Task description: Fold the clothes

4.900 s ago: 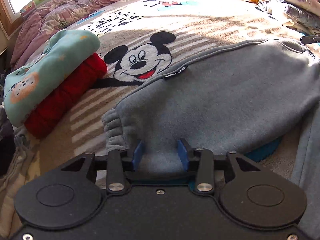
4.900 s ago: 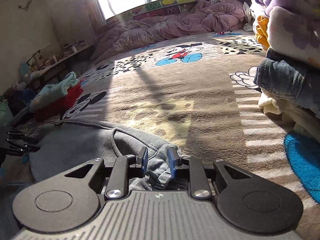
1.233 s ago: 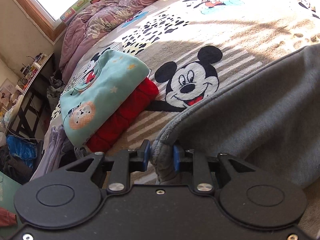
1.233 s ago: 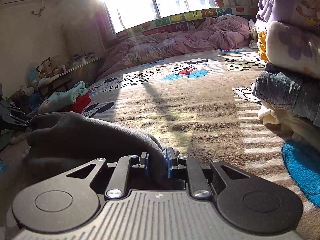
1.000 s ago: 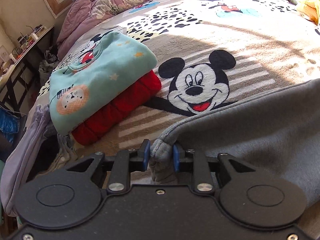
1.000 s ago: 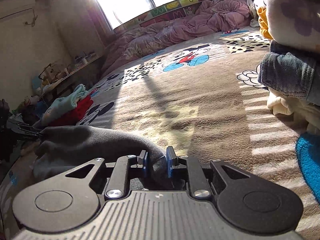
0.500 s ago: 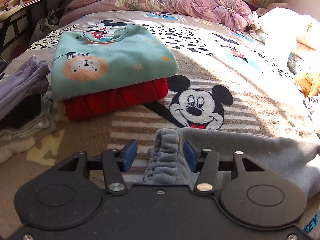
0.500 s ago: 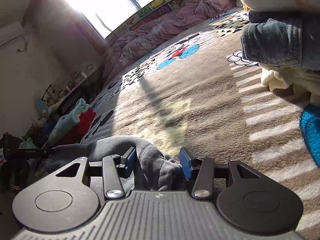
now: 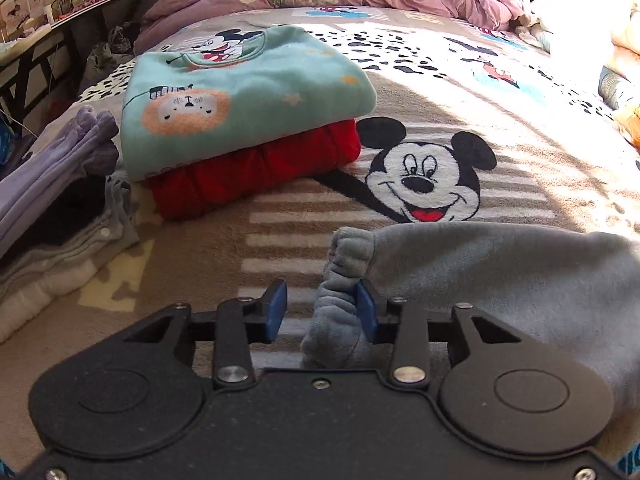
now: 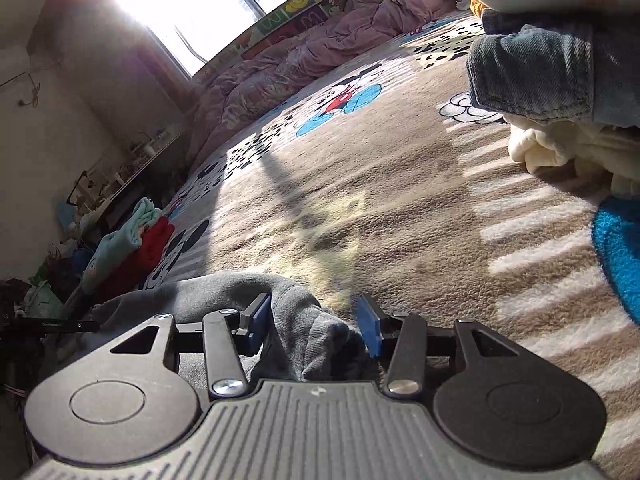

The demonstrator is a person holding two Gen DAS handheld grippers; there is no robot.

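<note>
- Grey fleece fills the lower right of the left wrist view: the grey sweatshirt (image 9: 500, 272) lies on the Mickey blanket (image 9: 280, 236), just in front of the Mickey face (image 9: 426, 184) printed there.
- The left gripper (image 9: 320, 312) has its jaws spread apart. The ribbed cuff (image 9: 340, 292) of the sweatshirt sits loose between them; it touches the right blue pad (image 9: 366, 312), and a clear gap separates it from the left one. Nothing is clamped.
- Left of the Mickey face stands a folded pile, the teal sweater (image 9: 240, 92) on top of the red garment (image 9: 256, 176). Further left of it lie more folded clothes (image 9: 52, 200).
- In the right wrist view the right gripper (image 10: 314, 324) is also wide open. A bunched part of the grey sweatshirt (image 10: 304, 328) rests between its fingers; it seems to touch both pads, but with no squeeze.
- Beyond this bunch the blanket is bare, and well away at the upper right there is a heap of unfolded laundry (image 10: 552, 76).
- Judgement: the step in hand looks like the release after one fold was laid down.
- The next move probably calls for drawing both grippers back without dragging the cloth, then choosing a new edge to pinch for the following fold. Soft fleece can cling to the pads, so a slow retreat would be safer.
</note>
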